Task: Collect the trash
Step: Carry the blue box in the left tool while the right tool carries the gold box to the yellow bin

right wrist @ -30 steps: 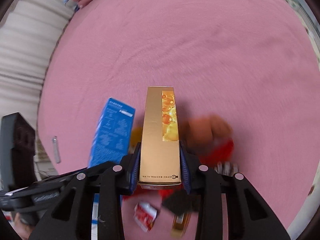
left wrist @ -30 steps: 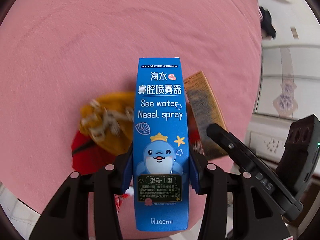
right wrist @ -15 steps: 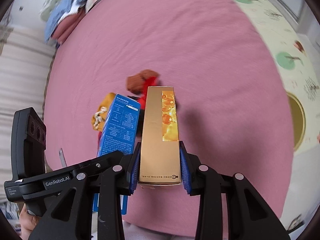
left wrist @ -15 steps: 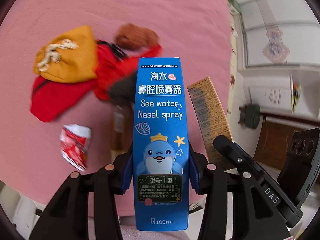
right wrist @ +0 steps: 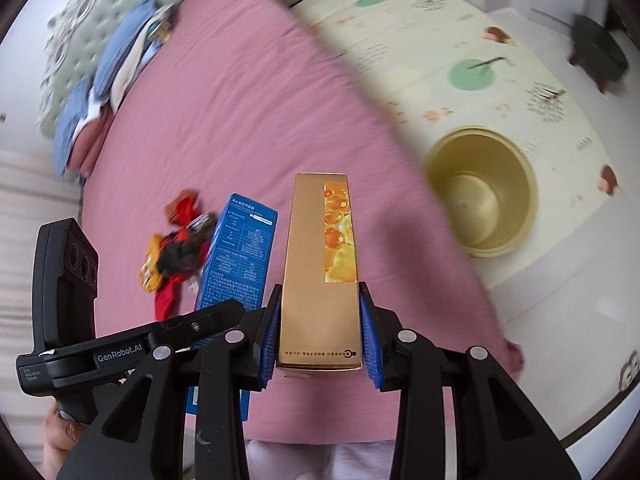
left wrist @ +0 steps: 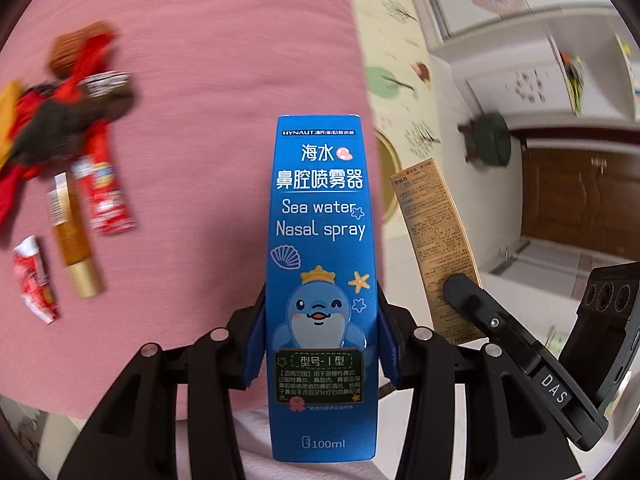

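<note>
My left gripper (left wrist: 320,344) is shut on a blue nasal spray box (left wrist: 322,240), held upright over the near edge of a pink bed (left wrist: 200,80). My right gripper (right wrist: 319,332) is shut on a tall gold box (right wrist: 316,264); that gold box (left wrist: 436,240) also shows to the right in the left wrist view. The blue box (right wrist: 236,264) stands left of it in the right wrist view. On the bed lie a red wrapper (left wrist: 102,192), a gold tube (left wrist: 72,236), a crumpled red-white wrapper (left wrist: 34,280) and a heap of red and yellow cloth (right wrist: 176,252). A gold bin (right wrist: 480,192) stands open on the floor.
A patterned play mat (right wrist: 480,40) covers the floor beside the bed. A dark green round stool (right wrist: 600,52) stands farther off. Folded blue and pink bedding (right wrist: 108,80) is piled at the head of the bed. White cabinets (left wrist: 540,60) and a brown door (left wrist: 580,196) line the wall.
Both grippers have swung sideways off the bed with their boxes still held. The cloth heap and wrappers slid to the left of the views, and the floor mat and gold bin came into sight.
</note>
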Demonstrator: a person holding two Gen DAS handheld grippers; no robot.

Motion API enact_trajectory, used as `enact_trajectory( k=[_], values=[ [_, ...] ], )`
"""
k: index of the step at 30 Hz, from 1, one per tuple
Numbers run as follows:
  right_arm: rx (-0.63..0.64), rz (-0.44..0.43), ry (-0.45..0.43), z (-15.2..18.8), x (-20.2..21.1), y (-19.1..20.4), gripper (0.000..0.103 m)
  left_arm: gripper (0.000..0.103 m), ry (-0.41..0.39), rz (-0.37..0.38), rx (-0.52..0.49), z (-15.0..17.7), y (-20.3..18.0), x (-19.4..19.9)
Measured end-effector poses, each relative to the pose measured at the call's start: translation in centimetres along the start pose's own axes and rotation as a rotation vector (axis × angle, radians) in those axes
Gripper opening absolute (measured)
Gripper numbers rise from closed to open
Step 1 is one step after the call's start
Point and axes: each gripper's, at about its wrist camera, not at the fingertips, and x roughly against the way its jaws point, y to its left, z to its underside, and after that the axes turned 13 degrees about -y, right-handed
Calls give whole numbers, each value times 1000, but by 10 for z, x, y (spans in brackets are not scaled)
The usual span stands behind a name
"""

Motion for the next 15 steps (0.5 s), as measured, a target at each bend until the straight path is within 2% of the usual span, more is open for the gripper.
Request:
enact_trajectory(
  k=[3, 6, 9, 13, 15],
  values=[
    [-52, 31, -31, -8, 14, -38, 35, 46, 30, 9, -49, 1, -38, -24],
    [-97, 52, -56, -16, 24, -72, 35, 46, 62, 53, -72, 1, -71, -47],
    [-131, 75, -69, -25, 28, -102, 34, 46, 79, 55, -122, -1, -104, -68],
    [-136, 106, -91, -43, 31, -132, 34, 46, 99, 76, -159, -7, -134, -90],
    [-133, 121, -111, -57, 34, -142, 35, 47, 84, 70, -183, -15, -153, -101]
  ],
)
